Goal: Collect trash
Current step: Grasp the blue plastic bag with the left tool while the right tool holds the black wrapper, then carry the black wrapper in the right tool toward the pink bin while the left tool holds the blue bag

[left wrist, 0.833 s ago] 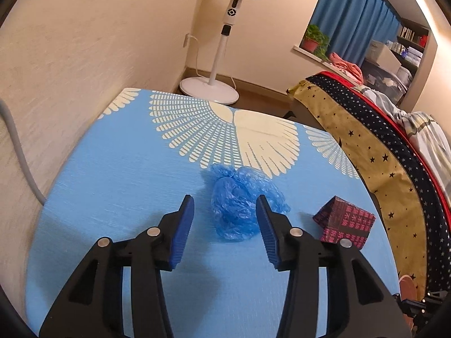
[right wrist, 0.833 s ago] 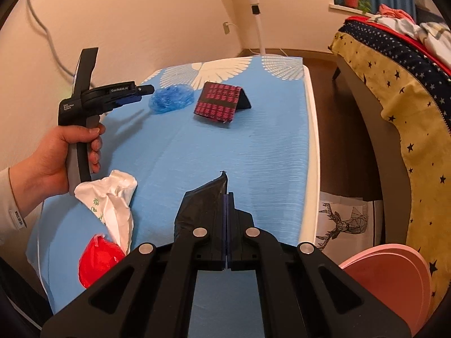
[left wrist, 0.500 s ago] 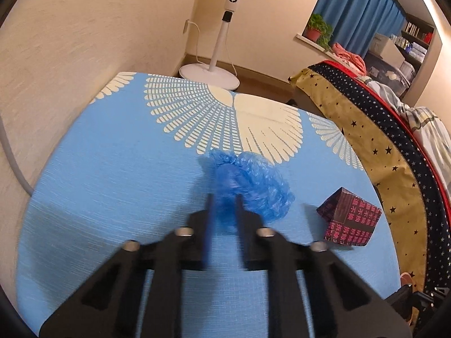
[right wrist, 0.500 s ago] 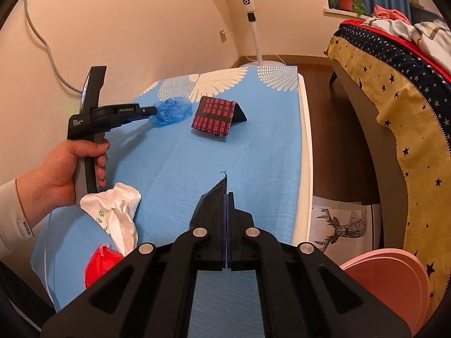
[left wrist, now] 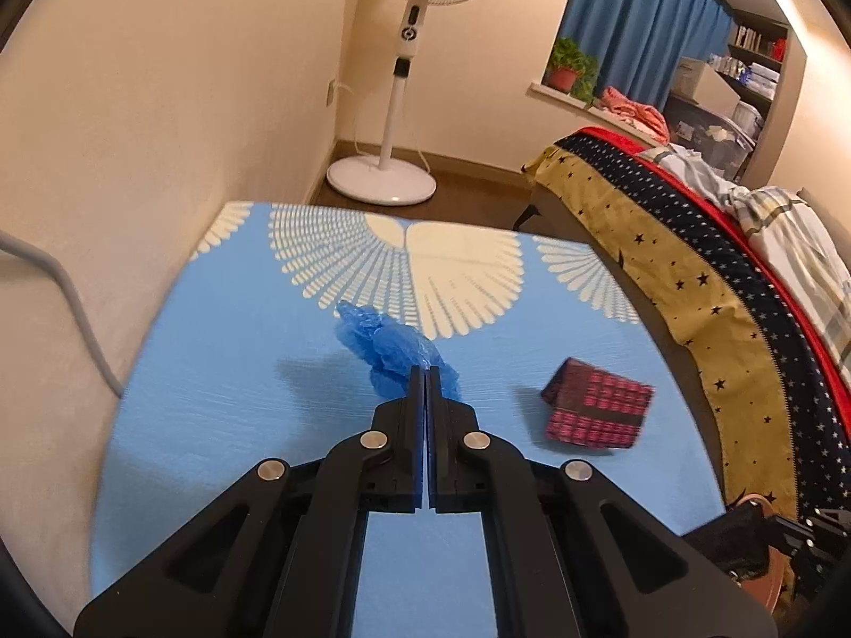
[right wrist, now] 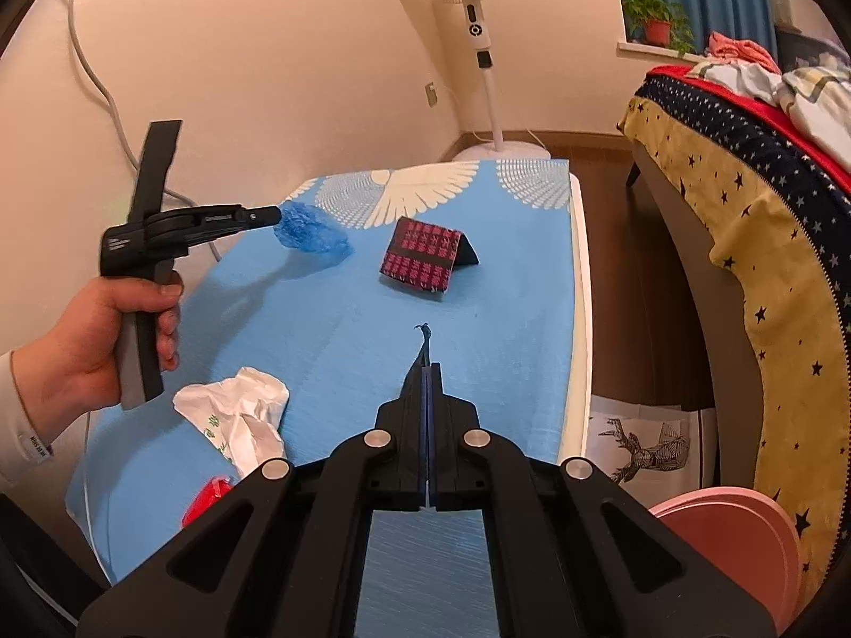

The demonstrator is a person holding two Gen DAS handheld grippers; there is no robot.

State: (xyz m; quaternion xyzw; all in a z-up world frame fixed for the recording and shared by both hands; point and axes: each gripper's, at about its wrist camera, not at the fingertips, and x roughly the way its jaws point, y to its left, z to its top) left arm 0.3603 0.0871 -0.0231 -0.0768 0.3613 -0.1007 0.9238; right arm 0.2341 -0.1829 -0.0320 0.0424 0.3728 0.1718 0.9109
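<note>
Room: a bedroom corner, with a low table under a blue cloth (right wrist: pixel 340 329) pushed to a cream wall; a standing fan (right wrist: pixel 481 37) is seen past the far end and a star-print bedspread (right wrist: pixel 744 223) off to the right.

Landmark: the patterned red box (right wrist: pixel 425 260), tent-shaped, sitting roughly mid-cloth. Everything below is placed off that.

Blue wad: a crumpled blue plastic bag (left wrist: pixel 393 351) is found left of the box, toward the wall, and looks lifted a bit, judging by the shadow thrown on the cloth under it.

Left claw: the left gripper (left wrist: pixel 426 372) is clamped fully together on the near edge of the blue wad, so the bag pokes out ahead of the tips and slightly left.

Right claw: the right gripper (right wrist: pixel 427 367) is pinched tight too, hovering on the near side of the box. A thin dark scrap (right wrist: pixel 424 332) is seen sticking out of its tips; what it is can't be told.

Other trash: a white crumpled bag (right wrist: pixel 239 414) and a red scrap (right wrist: pixel 207 494) are left nearer the camera than the box, on the wall side.

Key relation: the blue wad is already in the left claw, so probably only a carry-off is needed. A pink bin (right wrist: pixel 728 531) is spotted off the table's right edge, well nearer the right hand, so a reach across past the box would be called for.
</note>
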